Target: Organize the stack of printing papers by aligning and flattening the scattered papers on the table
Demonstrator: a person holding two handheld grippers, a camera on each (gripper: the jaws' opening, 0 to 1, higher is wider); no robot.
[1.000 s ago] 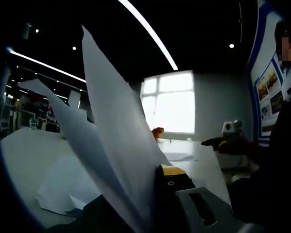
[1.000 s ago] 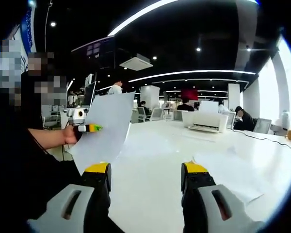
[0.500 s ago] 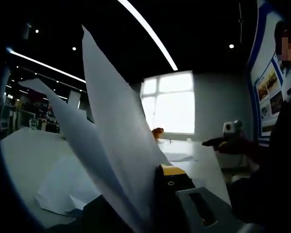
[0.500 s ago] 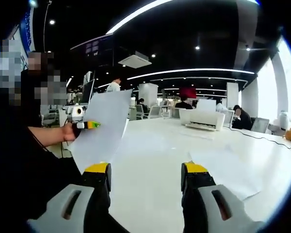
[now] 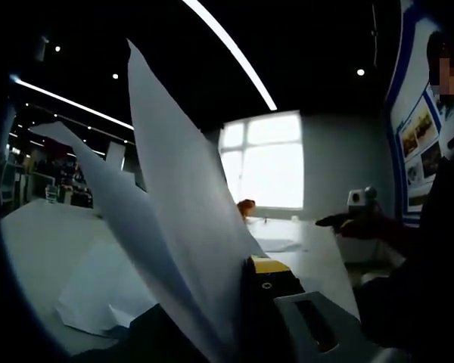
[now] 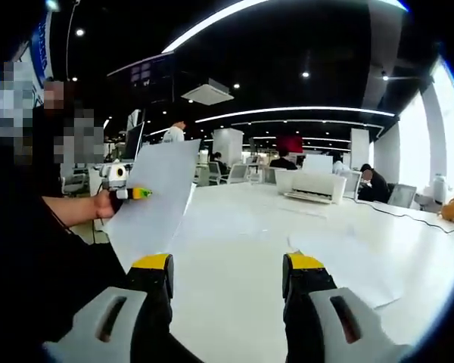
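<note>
Ahead of our right tool (image 6: 227,281) the bench (image 6: 242,242) lies open between its spread jaws. A loose sheet (image 6: 356,265) lies to the right, and a printer (image 6: 312,187) stands far back. The raised paper (image 5: 174,227) walls off our left tool's (image 5: 246,302) path, and more sheets (image 5: 98,291) lie below.

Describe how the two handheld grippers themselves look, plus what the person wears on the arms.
The right gripper has two black jaws capped with yellow tips, set on pale grey slotted mounts. The left gripper, seen from the right gripper view, has yellow-tipped jaws too, on a whitish body. The person's sleeve is dark.
</note>
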